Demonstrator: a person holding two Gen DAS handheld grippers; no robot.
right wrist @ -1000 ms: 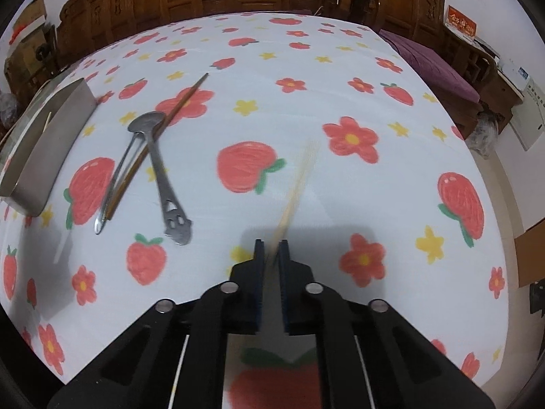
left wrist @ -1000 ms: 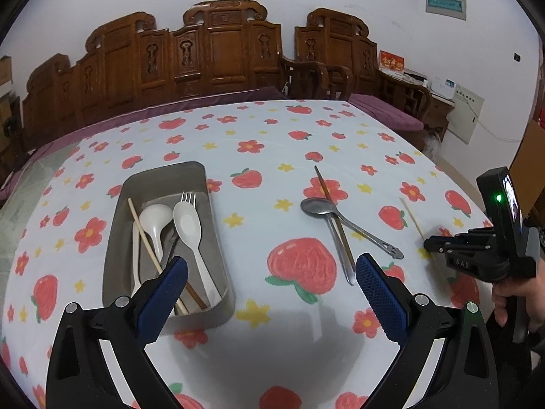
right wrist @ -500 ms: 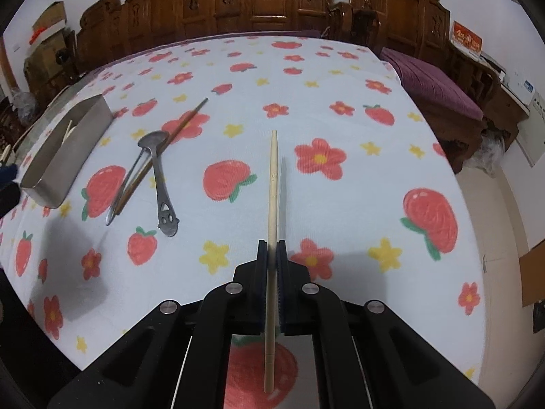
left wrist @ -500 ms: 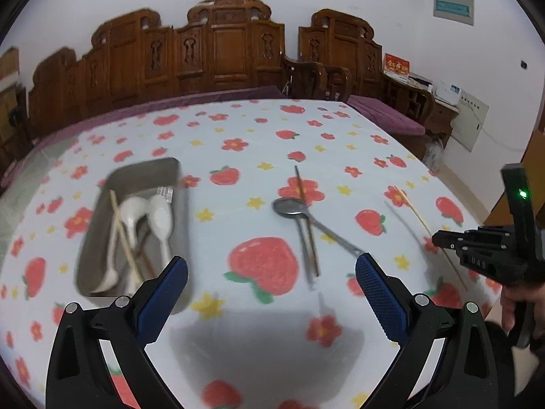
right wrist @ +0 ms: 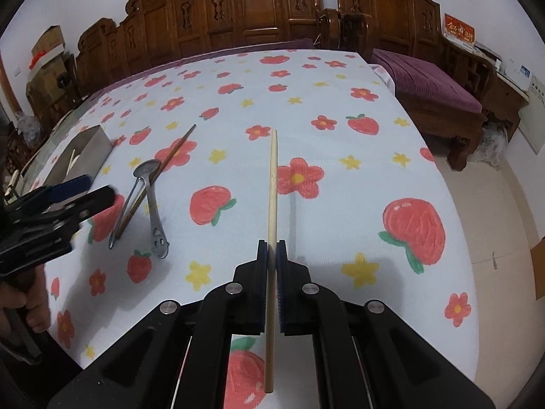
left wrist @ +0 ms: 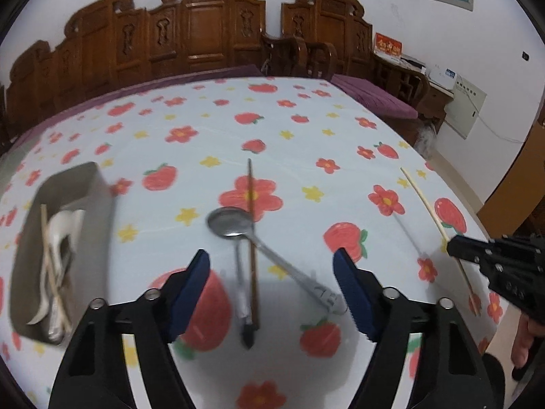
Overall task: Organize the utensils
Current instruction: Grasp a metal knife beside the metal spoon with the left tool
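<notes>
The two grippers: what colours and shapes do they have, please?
Both the left gripper and the right gripper have a black plastic frame with silver round bolts. Their fingers carry blue pads with a ribbed, toothed face.

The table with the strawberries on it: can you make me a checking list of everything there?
Surface: strawberry-and-flower tablecloth, flat.
Job's things: metal tray holding white spoons and a chopstick; metal spoon, dark brown chopstick and a third metal utensil loose in a crossed pile.
Clutter: nothing seen.
Grippers: left gripper open over the pile, jaws just closing; right gripper shut on light wooden chopstick.
Cables: white wire on the wall.
Surroundings: carved wooden chairs, purple cushion.
</notes>
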